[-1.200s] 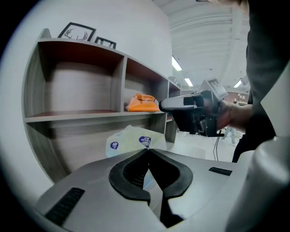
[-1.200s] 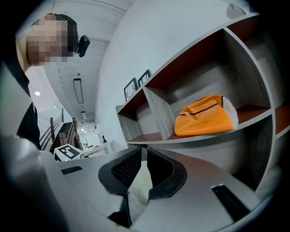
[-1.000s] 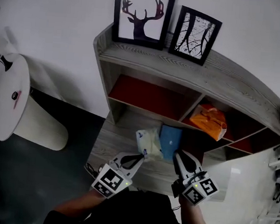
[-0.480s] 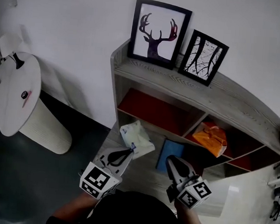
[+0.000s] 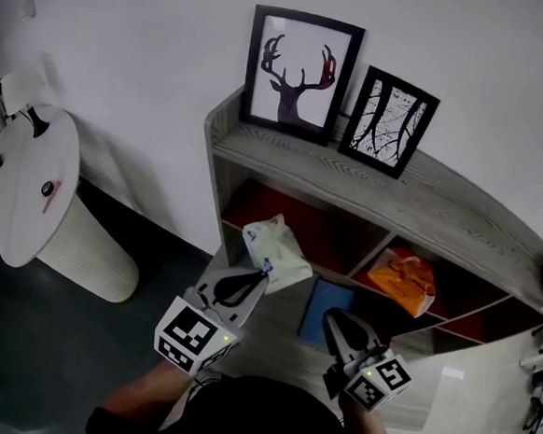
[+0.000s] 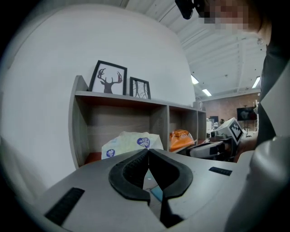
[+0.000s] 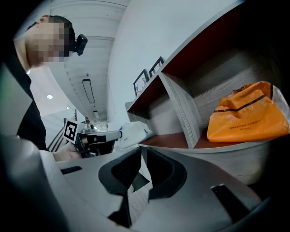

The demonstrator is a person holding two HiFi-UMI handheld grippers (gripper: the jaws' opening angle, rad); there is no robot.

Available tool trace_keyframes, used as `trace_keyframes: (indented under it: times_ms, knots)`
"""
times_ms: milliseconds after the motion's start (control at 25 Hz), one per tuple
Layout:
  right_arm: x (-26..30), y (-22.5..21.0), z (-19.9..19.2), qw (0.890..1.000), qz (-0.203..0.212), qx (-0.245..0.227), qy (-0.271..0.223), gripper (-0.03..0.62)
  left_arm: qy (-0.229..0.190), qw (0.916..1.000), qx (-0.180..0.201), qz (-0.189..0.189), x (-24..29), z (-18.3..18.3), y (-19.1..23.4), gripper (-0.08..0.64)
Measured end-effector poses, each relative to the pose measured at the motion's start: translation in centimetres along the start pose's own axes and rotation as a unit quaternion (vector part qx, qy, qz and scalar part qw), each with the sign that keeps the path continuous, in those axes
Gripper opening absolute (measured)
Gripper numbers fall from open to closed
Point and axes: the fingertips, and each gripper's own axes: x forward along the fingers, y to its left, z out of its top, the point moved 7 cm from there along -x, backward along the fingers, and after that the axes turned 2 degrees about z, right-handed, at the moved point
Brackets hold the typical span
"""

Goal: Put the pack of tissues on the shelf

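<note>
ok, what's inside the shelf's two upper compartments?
Right one: an orange bag. Left one: red interior, nothing seen inside. The pack of tissues, held in the left hand-held gripper, covers part of its floor.

On the shelf [image 5: 440, 211] top the deer frame [image 5: 299, 78] stands left of the branch frame [image 5: 389, 120].

My head camera looks steeply down on the shelf [image 5: 423, 200], left claw [image 5: 261, 277] and right claw [image 5: 331, 315]. The left claw's camera faces the shelf front, low and near; the right's looks along it sideways. All show the orange bag [image 5: 400, 280].
</note>
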Motion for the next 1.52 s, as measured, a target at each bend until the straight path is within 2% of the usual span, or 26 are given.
trace_keyframes:
  times_ms: [440, 760, 840, 920, 1000, 1240, 1400, 1520]
  knots:
    - [-1.8, -1.8, 0.2, 1.000, -0.015, 0.015, -0.001, 0.044, 0.023, 0.9993, -0.002, 0.029, 6.7, -0.9, 2.4, 0.015]
    - [-2.8, -2.9, 0.4, 0.999, -0.027, 0.035, -0.009, 0.044, 0.033, 0.9968, 0.014, 0.071, 10.0, -1.0, 4.0, 0.017]
    - [-3.0, -2.9, 0.6, 0.999, -0.027, 0.035, -0.011, 0.044, 0.034, 0.9970, 0.018, 0.068, 10.5, -0.8, 3.9, 0.052]
    - [-3.2, -2.9, 0.6, 0.999, -0.027, 0.035, -0.013, 0.044, 0.035, 0.9969, 0.022, 0.068, 10.5, -0.6, 3.7, 0.142]
    - [-3.3, -2.8, 0.5, 0.999, -0.028, 0.033, -0.012, 0.044, 0.030, 0.9967, 0.023, 0.071, 10.1, -0.4, 3.4, 0.170]
    - [-3.4, -2.0, 0.5, 1.000, -0.020, 0.020, -0.011, 0.044, 0.005, 0.9969, 0.011, 0.078, 7.4, -0.3, 2.4, 0.172]
    - [-3.9, -1.8, 0.5, 1.000, -0.026, -0.006, 0.003, 0.044, 0.000, 0.9978, -0.007, 0.066, 5.7, -0.8, 0.9, 0.172]
    - [-3.9, -1.5, 0.6, 1.000, -0.019, -0.015, -0.006, 0.044, -0.005, 0.9986, -0.015, 0.051, 4.5, -1.1, -0.3, 0.172]
